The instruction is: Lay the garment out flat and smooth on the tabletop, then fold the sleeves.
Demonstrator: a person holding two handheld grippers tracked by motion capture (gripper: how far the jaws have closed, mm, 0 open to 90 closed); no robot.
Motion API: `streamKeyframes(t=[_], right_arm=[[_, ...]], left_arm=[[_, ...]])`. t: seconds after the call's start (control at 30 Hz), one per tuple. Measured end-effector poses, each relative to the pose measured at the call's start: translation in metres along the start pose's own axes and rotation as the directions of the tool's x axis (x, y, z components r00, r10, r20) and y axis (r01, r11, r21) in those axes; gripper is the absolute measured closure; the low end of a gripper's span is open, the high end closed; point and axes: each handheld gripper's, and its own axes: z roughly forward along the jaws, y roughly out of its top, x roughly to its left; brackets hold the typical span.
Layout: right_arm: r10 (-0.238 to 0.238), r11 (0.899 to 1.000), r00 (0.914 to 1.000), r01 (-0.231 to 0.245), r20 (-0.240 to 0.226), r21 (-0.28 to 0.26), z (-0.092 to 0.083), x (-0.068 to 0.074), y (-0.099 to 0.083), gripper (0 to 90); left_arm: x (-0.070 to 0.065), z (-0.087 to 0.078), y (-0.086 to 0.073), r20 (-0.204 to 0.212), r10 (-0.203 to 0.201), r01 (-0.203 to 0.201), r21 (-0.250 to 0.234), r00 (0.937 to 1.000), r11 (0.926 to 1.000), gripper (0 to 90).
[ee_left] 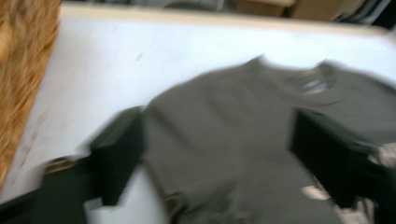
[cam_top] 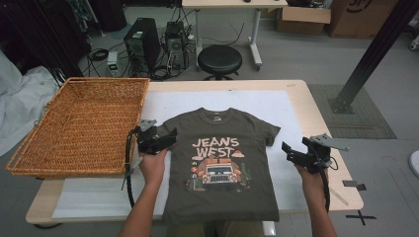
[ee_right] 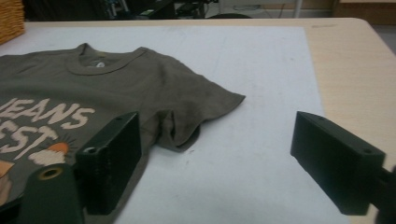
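Basket (cam_top: 81, 126) and stool (cam_top: 220, 60) beyond T-shirt (cam_top: 222, 158), high view.

Both forearms reach forward, a gripper in each hand. The left gripper (cam_top: 157, 138) has its fingers spread wide. The right gripper (cam_top: 301, 153) likewise holds its fingers wide apart, nothing between them.

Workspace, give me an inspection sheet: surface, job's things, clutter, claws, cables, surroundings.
Surface: table under a white mat.
Job's things: T-shirt flat, print up, hem over the near edge.
Clutter: empty basket on the left.
Claws: left claw open at the shirt's left sleeve; right claw open, right of the shirt, holding nothing.
Cables: cable from the left claw; floor cables behind.
Surroundings: stool, computers, boxes.
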Motion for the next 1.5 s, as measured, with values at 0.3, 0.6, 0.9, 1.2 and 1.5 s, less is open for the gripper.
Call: streamKeyframes(t=[0.3, 0.6, 0.9, 1.2, 1.5], right_arm=[[-0.019, 1.0, 0.9997, 0.019, -0.014, 0.018, 0.006, 0.002, 0.008, 15.0], [-0.006, 1.0, 0.9999, 0.006, -0.015, 0.021, 0.005, 0.0, 0.008, 15.0], [0.077, 0.995, 0.9962, -0.079, 0.041, 0.061, 0.017, -0.014, 0.011, 16.4], [0.169, 0.964, 0.985, -0.173, 0.037, 0.202, 0.074, -0.014, 0.024, 35.4], [0.036, 0.952, 0.995, -0.063, 0.093, 0.299, 0.106, 0.019, 0.019, 77.1]], left_arm=[[-0.003, -0.014, 0.008, 0.049, 0.032, -0.031, -0.017, 0.9983, 0.9994, 15.1], [-0.005, -0.014, 0.006, 0.027, 0.056, -0.056, 0.006, 0.998, 0.9984, 15.9], [-0.004, -0.01, 0.007, 0.023, 0.055, -0.055, 0.014, 0.9982, 0.9984, 15.8], [0.001, -0.004, 0.004, -0.019, 0.031, -0.03, 0.056, 0.9993, 0.998, 16.8], [0.003, 0.0, -0.003, -0.032, 0.033, -0.029, 0.105, 0.999, 0.994, 19.3]])
